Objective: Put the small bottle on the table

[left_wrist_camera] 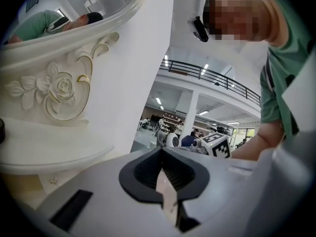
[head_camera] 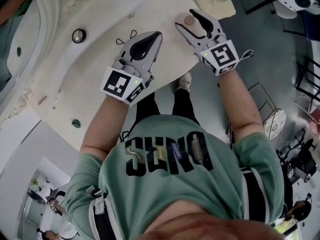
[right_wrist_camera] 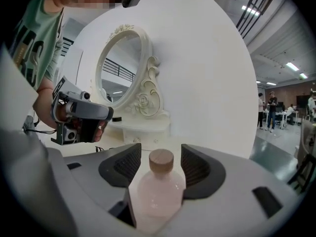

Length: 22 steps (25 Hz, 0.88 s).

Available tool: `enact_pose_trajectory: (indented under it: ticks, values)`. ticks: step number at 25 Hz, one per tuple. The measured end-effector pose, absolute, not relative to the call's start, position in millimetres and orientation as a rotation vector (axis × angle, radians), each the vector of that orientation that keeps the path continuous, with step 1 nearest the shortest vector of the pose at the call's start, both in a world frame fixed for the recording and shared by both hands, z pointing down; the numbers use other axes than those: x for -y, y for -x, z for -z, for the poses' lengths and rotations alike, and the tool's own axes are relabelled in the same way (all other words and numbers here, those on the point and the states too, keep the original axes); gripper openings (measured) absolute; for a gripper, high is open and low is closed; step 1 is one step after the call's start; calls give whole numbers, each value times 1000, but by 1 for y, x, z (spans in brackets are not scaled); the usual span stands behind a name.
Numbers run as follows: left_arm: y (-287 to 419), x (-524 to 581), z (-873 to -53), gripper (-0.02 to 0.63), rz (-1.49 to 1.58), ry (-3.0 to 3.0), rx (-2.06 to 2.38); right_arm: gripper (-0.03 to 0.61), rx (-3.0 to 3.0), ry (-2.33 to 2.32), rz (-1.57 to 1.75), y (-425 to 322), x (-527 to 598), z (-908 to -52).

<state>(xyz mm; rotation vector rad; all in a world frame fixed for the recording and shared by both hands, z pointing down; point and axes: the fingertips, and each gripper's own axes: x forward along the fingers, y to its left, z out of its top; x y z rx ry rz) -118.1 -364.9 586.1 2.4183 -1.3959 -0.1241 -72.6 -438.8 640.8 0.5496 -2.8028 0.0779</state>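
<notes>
1. Cream dressing table (head_camera: 100,89) underneath, and the right gripper (head_camera: 186,16) has its jaws wide apart. The small bottle (right_wrist_camera: 157,191) stands upright between them, with a clear gap on each side of its cap.
2. Bottle's look: a frosted pale-pink body, rounded shoulders and a short neck under a flat tan cap with a wood look. Its base is hidden behind the gripper's own body.
3. From the head view, that cap sits over the tabletop close to the curved front edge, where grey floor (head_camera: 260,44) begins just past the gripper.
4. Ahead of the bottle there's bare tabletop, then a plain white wall (right_wrist_camera: 207,73), so open room on that side.
5. Over to the left, the left gripper (head_camera: 156,35) has its jaws closed together with nothing between them. It's level above the table and well apart from the bottle.
6. Further out, a raised shelf (right_wrist_camera: 143,125) carries an ornate oval mirror (right_wrist_camera: 121,68) with carved roses, and that closes off the far left.
7. One small dark round object (head_camera: 78,35) sits near the mirror's foot, well clear of both grippers.
</notes>
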Motion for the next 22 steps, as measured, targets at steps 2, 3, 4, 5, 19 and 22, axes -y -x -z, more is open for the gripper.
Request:
enact_pose_trajectory:
  ticks: [2, 3, 4, 5, 19, 22]
  values:
    - [119, 363, -572, 8, 123, -2432, 1407, 244, 2805, -577, -54, 66, 441, -624]
    - [119, 362, -564, 8, 126, -2439, 1414, 244, 2808, -587, -41, 62, 441, -615]
    - [119, 362, -554, 8, 130, -2446, 1421, 244, 2812, -595, -30, 57, 441, -604]
    - [119, 360, -545, 8, 136, -2449, 1426, 244, 2816, -600, -23, 53, 439, -593]
    - [92, 319, -422, 8, 210, -2509, 1371, 133, 2844, -603, -87, -2, 377, -460]
    - [84, 317, -397, 8, 222, -2544, 1363, 100, 2856, -589, -102, -12, 368, -437]
